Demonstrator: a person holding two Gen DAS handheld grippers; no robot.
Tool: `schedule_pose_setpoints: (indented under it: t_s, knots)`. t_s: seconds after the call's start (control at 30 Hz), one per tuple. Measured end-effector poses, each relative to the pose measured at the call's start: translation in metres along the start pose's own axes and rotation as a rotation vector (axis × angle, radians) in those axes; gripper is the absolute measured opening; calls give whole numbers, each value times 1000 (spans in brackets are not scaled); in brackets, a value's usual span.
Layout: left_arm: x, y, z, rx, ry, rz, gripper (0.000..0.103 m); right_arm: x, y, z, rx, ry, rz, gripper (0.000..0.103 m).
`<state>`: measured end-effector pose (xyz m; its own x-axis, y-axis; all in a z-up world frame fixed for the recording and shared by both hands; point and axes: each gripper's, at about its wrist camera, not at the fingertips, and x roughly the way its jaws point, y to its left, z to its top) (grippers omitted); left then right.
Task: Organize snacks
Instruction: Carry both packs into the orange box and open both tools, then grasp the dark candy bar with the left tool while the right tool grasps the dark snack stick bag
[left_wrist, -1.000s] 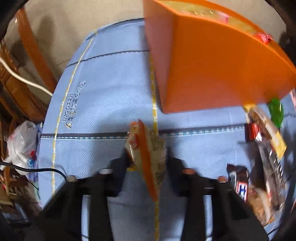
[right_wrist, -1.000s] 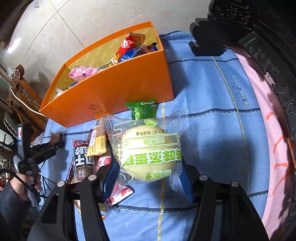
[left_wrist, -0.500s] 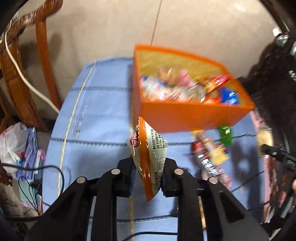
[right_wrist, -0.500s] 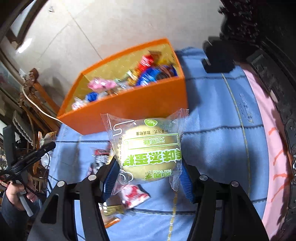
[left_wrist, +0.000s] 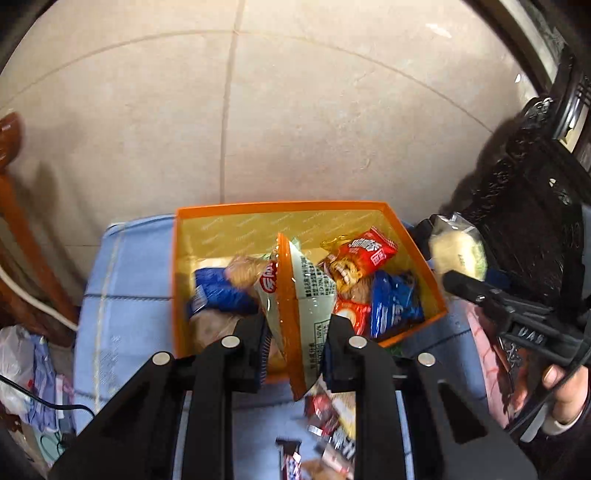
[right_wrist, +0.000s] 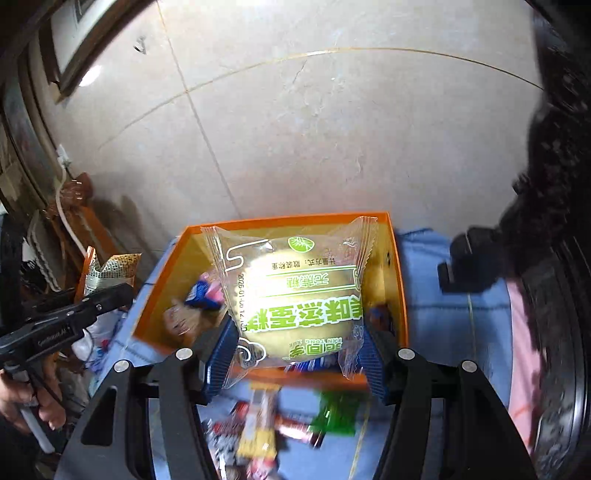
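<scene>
**Both packets lifted over the box**

Now both grippers carry a snack, and both have come up off the cloth to hang above the orange box. A second ago the left gripper sat low with its packet just over the blue cloth and the box wall looming ahead; since then it has risen, and the box's open top lies straight past its jaws. Those jaws are pressed nearly together, pinching the thin orange-edged snack packet edge-on between the pads. Below and behind the jaws, a few loose snacks are left on the cloth.

The right gripper has climbed too. Its jaws stand about half spread, clamped on the sides of the cake packet, a clear wrapper with green print, held flat and facing the camera. Just beneath the jaws more wrapped snacks lie blurred on the cloth; a green one seems to be among them, though the blur makes it hard to be sure.

Beyond both sets of jaws the box holds red and blue packets already sorted. Farther out is pale tiled floor.

With both packets over the opening, the carry looks almost finished; release into the box is likely next.
</scene>
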<state>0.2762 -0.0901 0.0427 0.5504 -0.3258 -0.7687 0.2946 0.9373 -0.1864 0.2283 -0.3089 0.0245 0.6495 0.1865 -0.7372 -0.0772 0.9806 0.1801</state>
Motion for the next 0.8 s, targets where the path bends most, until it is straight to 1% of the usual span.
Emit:
schedule_pose_setpoints:
  t_s: [0.1, 0.13, 0.17, 0.2, 0.23, 0.27, 0.3, 0.33, 0.37, 0.4, 0.47, 0.53, 0.6, 0.7, 0.8]
  knots:
    - [28, -3, 12, -2, 39, 20, 21, 24, -2, 9, 5, 30, -9, 61]
    - [38, -4, 15, 5, 55, 41, 21, 32, -3, 11, 10, 41, -12, 61]
    - [44, -6, 16, 8, 64, 53, 22, 39, -3, 12, 15, 48, -23, 62]
    - [51, -6, 17, 4, 75, 65, 26, 45, -5, 12, 24, 57, -45, 64]
    - [57, -4, 18, -7, 92, 93, 49, 49, -5, 12, 34, 70, -79, 67]
    - [60, -2, 19, -21, 97, 146, 78, 50, -6, 11, 41, 72, -113, 73]
    - [57, 1, 19, -32, 78, 183, 88, 47, -5, 10, 40, 57, -143, 77]
    - [53, 4, 17, -42, 46, 195, 92, 39, -2, 7, 26, 24, -171, 85]
    - [46, 6, 14, -49, 15, 183, 92, 34, -1, 3, 12, 0, -176, 92]
    - [43, 8, 11, -55, 18, 179, 92, 26, 1, -2, -2, -18, -168, 93]
    - [36, 10, 5, -62, 28, 169, 92, 15, 1, -14, -5, -24, -151, 93]
    - [23, 11, -9, -61, 24, 162, 93, 3, -3, -29, 16, -25, -129, 95]
    - [12, 13, -26, -61, 25, 155, 93, -11, -7, -52, 45, -24, -98, 96]
    - [0, 13, -53, -72, 51, 144, 93, -24, -12, -85, 63, 9, -101, 96]
    - [-4, 12, -85, -74, 104, 139, 93, -34, -21, -120, 95, 63, -114, 96]
